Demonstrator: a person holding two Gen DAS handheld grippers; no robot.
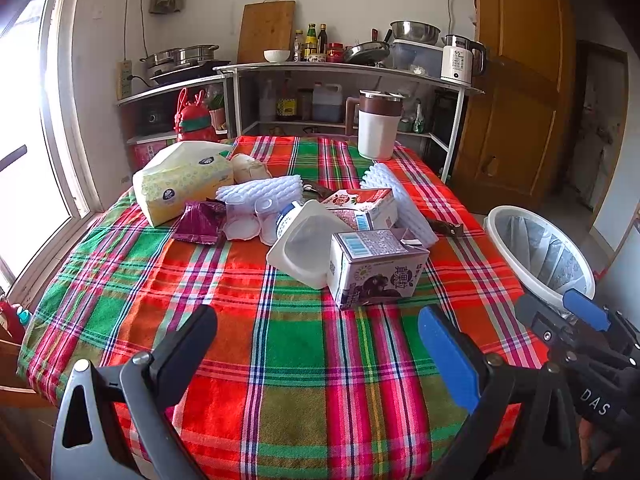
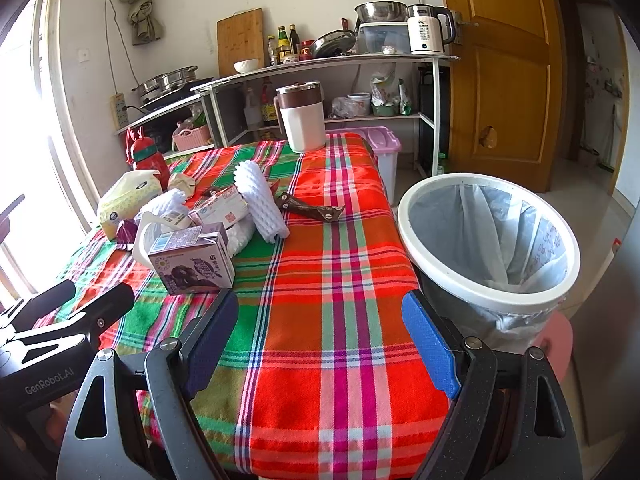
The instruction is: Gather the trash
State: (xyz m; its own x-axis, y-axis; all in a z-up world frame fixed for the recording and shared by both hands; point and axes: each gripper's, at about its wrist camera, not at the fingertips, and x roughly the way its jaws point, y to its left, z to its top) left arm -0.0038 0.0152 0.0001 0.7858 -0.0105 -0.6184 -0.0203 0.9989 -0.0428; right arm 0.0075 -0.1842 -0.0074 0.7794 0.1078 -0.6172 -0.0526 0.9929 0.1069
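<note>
L gripper [image 1: 318,344]: black-and-blue two-finger tool, spread wide, empty, over near edge of plaid cloth table [image 1: 280,380].
R gripper [image 2: 320,336]: same type, spread, empty, w/ bin just to its right.
Trash: purple milk carton [image 1: 376,268] nearest, touching white plastic tub [image 1: 300,246]; red carton [image 1: 362,204], white foam sleeves [image 1: 404,204], purple foil wrapper [image 1: 200,222] farther back; brown wrapper [image 2: 312,208] apart, right.
Bin: white-rimmed lined wastebasket [image 2: 490,236], right of table, seems empty.
Risk: carton and tub touch, so grab may drag or tip tub; yellow tissue pack [image 1: 182,182] likely not trash.
</note>
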